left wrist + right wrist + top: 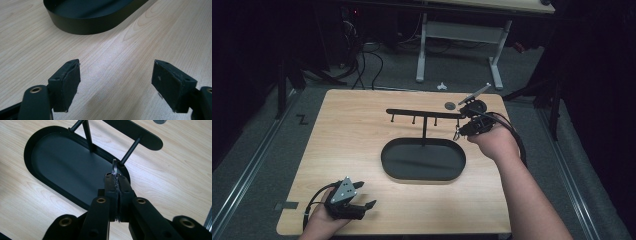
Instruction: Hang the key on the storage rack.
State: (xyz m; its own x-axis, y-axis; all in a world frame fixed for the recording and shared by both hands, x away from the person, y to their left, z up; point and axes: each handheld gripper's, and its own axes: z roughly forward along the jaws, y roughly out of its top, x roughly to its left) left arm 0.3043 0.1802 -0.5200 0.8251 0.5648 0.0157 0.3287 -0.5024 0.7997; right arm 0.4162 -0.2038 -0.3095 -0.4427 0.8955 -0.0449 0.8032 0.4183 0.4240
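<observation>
Pale wooden tabletop [362, 125] carries a black oval metal tray [423, 160] with a black T-shaped peg rack [424, 114] rising from it; the right gripper [117, 176], jaws clamped, pinches a small silver metal ring [114, 167] beside the rack's end peg; the left gripper [116, 85] rests near the table's front edge, jaws spread and empty.

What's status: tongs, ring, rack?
Right tongs shut on metal ring, beside rack peg. Left tongs open, empty, low over table. Nothing between ring and peg.
</observation>
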